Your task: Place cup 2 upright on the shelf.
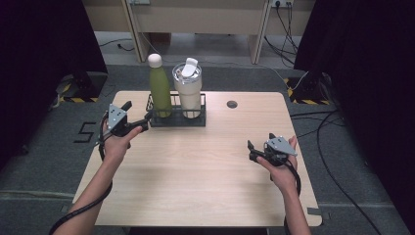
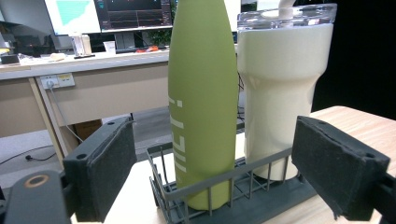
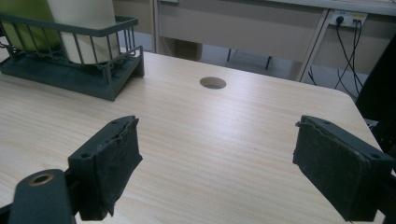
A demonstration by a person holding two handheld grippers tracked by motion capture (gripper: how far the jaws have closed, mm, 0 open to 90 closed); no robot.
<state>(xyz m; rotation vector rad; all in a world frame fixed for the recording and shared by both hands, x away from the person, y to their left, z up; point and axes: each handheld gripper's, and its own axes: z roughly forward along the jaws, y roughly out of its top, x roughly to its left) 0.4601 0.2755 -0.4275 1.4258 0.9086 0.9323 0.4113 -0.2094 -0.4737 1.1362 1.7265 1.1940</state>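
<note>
Two vessels, a green bottle (image 2: 201,93) and a cream tumbler (image 2: 279,93), stand upright side by side in a dark wire rack (image 2: 224,186) straight ahead of the left claw (image 1: 138,123), whose jaws are spread wide and hold nothing. From that claw the bottle sits dead centre between the pads, long axis vertical, cap up, with the tumbler touching it on the far right side. The right claw (image 1: 254,152), also wide and empty, hovers over bare table (image 3: 224,140), the rack well off to its forward left. Judging by this, the left is far nearer and the bottle its likely target.
</note>
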